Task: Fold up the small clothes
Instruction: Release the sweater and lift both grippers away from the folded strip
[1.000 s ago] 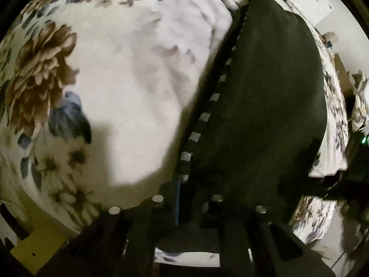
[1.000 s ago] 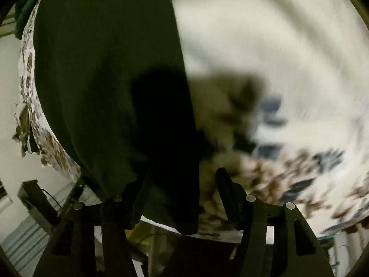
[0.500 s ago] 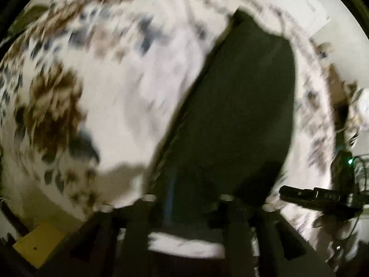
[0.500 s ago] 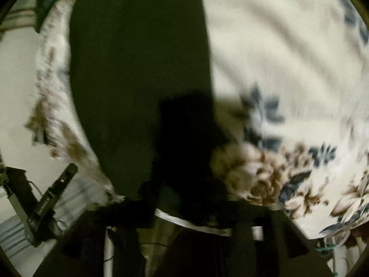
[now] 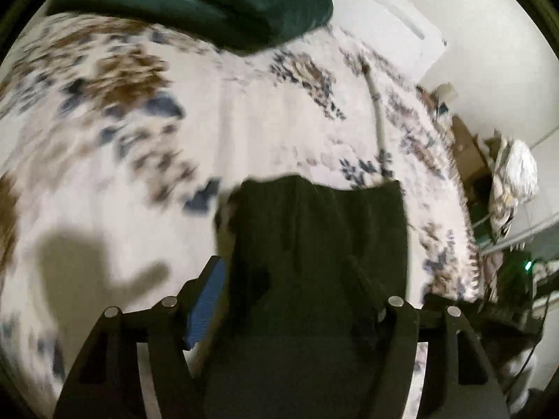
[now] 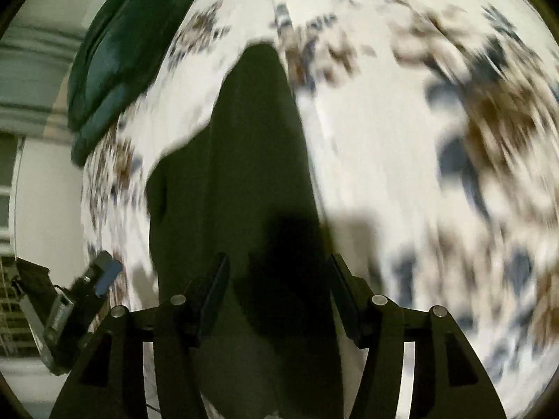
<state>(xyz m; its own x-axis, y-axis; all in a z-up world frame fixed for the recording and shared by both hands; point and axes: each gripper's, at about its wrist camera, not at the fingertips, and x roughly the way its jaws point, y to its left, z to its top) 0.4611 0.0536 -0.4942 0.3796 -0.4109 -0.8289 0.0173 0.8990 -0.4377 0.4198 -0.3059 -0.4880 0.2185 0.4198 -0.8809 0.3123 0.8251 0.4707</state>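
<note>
We see motion blur over most of the floral bedspread [image 5: 286, 132] in both views, so its pattern is smeared. The dark garment [image 5: 314, 230] is cut off near us by the frame bottom & partly covered by tool arms. The green cushion [image 5: 195, 3] at the far end runs out of frame. Clutter far right [image 5: 513, 174] is too small to tell.

Bed [image 5: 286, 132] wearing white cover with brown-and-blue floral print, blurring in both views. Dark garment [image 5: 314, 230] lying flat on cover near edge. Dark green fabric bundle [image 5: 209, 3] resting at far end.
</note>
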